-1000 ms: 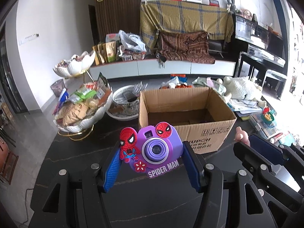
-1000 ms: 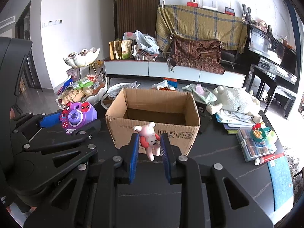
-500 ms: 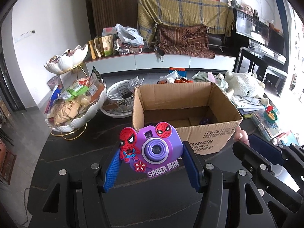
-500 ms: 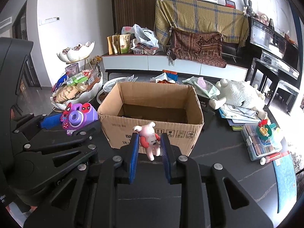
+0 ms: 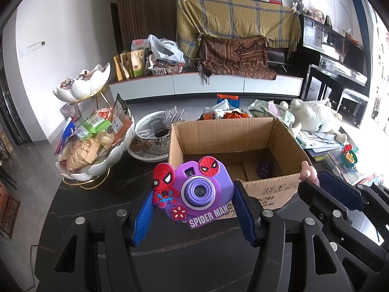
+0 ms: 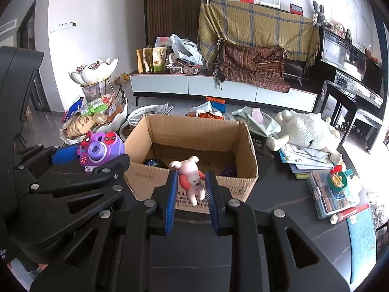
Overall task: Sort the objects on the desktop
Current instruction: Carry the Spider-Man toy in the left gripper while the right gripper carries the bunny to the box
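Right wrist view: carry step; your right gripper (image 6: 190, 187) clamps pig (image 6: 190, 176), left gripper (image 5: 193, 205) clamps camera (image 5: 194, 189).
Next: bring both over box (image 6: 194, 131) at 12 o'clock, then part jaws.

Toy camera (image 5: 194, 192) read "SPIDER MAN" in white on its purple front. White bowl (image 5: 150, 131) rim had dark lettering, "...MING IN THE DARK" legible. Box (image 5: 274, 197) front showed handling symbols plus partly hidden letters, approx "...POH"; rest unreadable.
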Demonstrator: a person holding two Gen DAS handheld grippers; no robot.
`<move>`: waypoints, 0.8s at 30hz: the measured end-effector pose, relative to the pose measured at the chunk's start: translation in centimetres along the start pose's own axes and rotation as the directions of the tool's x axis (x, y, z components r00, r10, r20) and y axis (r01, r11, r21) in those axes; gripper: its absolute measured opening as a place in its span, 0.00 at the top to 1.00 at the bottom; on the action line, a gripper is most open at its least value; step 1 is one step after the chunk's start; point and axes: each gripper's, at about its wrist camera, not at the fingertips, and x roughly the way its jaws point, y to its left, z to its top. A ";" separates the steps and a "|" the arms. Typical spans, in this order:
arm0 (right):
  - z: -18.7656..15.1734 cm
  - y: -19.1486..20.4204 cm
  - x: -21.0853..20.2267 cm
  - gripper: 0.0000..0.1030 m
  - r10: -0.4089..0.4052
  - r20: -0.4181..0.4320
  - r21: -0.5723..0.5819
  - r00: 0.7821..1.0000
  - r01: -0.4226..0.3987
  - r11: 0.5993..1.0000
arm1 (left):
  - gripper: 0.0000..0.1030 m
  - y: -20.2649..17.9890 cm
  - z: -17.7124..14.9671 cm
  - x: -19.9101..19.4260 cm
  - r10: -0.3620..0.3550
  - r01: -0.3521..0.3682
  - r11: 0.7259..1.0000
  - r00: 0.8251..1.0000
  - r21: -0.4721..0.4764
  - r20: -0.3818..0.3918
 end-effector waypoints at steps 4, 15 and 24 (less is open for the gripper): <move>0.5 -0.2 0.4 0.79 -0.003 0.004 -0.001 1.000 0.003 1.000 | 0.46 -0.1 0.5 0.4 0.008 -0.008 1.000 1.000 0.009 0.009; 1.3 -0.7 2.0 0.79 -0.013 -0.001 -0.003 1.000 0.013 1.000 | 0.46 -0.3 1.6 1.8 0.019 -0.019 1.000 1.000 0.019 0.013; 2.2 -1.2 3.0 0.79 -0.025 0.004 -0.009 1.000 0.025 1.000 | 0.46 -0.7 2.6 2.7 0.021 -0.022 0.999 1.000 0.025 0.022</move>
